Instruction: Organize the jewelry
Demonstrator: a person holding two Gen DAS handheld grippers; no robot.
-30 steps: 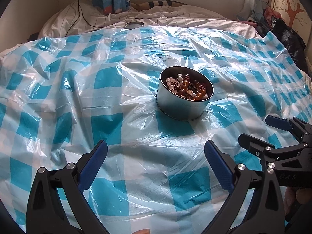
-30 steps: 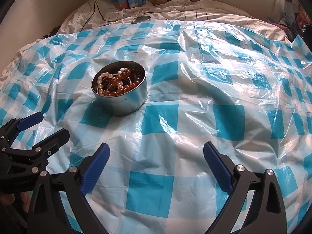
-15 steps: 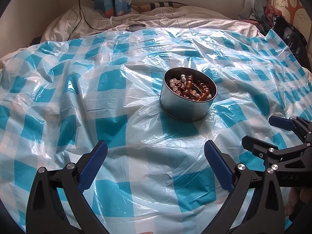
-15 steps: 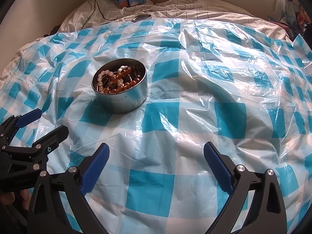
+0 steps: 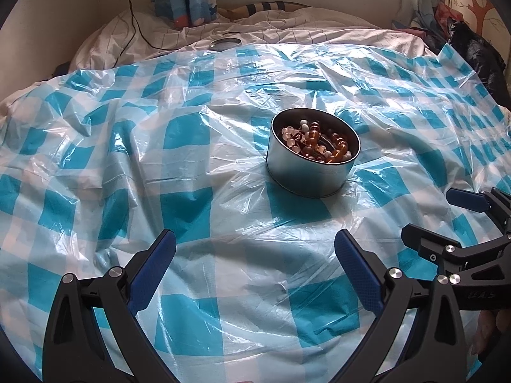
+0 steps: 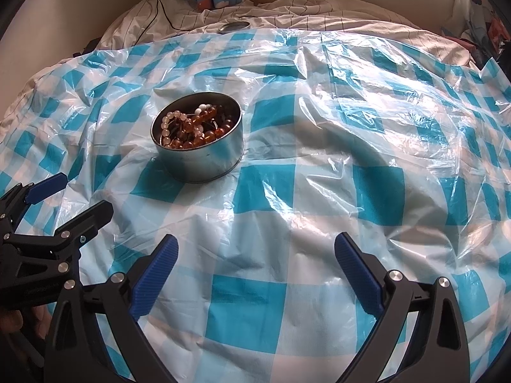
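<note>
A round metal tin [image 5: 306, 175] [image 6: 204, 162] stands on the checked plastic sheet, and amber, dark and pale bead strings [image 5: 316, 142] [image 6: 191, 127] fill it. My left gripper [image 5: 255, 265] hangs open well short of the tin, with nothing between its blue pads. My right gripper [image 6: 255, 268] is open too and holds nothing; the tin lies ahead of it to the left. Each gripper shows at the edge of the other's view: the right gripper [image 5: 447, 217] at right, the left gripper [image 6: 70, 194] at left.
The blue-and-white plastic sheet [image 5: 191, 204] [image 6: 351, 159] covers a bed. A flat round metal lid [image 5: 225, 43] [image 6: 234, 26] lies beyond it on the striped bedding, near a black cable [image 5: 134, 25]. Clothes and a dark bag [image 5: 476, 51] pile up at far right.
Both grippers have drawn back and tilted up a little, so the tin sits slightly farther off and more of the far bedding shows. Nothing was grasped or let go.
</note>
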